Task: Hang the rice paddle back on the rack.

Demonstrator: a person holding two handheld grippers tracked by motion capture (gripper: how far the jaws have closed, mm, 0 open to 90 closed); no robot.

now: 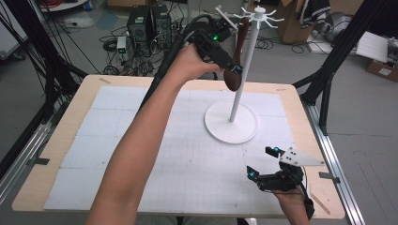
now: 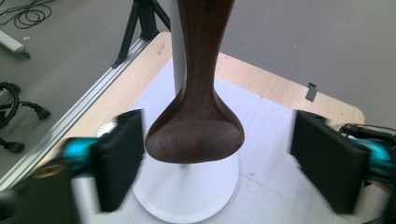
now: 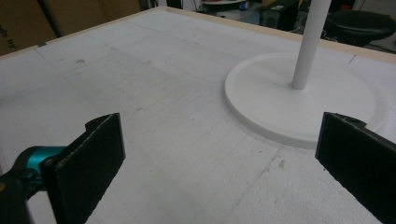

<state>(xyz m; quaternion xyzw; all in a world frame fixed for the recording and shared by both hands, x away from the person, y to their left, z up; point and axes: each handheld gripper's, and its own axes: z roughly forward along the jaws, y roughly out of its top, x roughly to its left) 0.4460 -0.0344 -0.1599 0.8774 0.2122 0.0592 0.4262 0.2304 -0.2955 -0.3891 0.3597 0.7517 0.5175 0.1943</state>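
A dark brown wooden spoon (image 1: 233,78) hangs bowl down from a hook at the top of a white rack (image 1: 244,70) with a round base (image 1: 231,123). My left gripper (image 1: 233,70) is raised at the spoon's bowl. In the left gripper view the spoon's bowl (image 2: 194,135) sits between the open jaws (image 2: 215,154). The left pad (image 2: 122,158) is close beside the bowl and the right pad (image 2: 327,158) stands well clear of it. My right gripper (image 1: 261,161) rests open at the table's front right with nothing between its pads, its jaws (image 3: 219,140) facing the rack's base (image 3: 280,93).
The table (image 1: 70,122) carries a white gridded mat (image 1: 187,159). The rack's crown of hooks (image 1: 259,16) spreads above the far edge. My left forearm (image 1: 136,154) crosses the mat diagonally. Computers, cables and boxes lie on the floor beyond the table.
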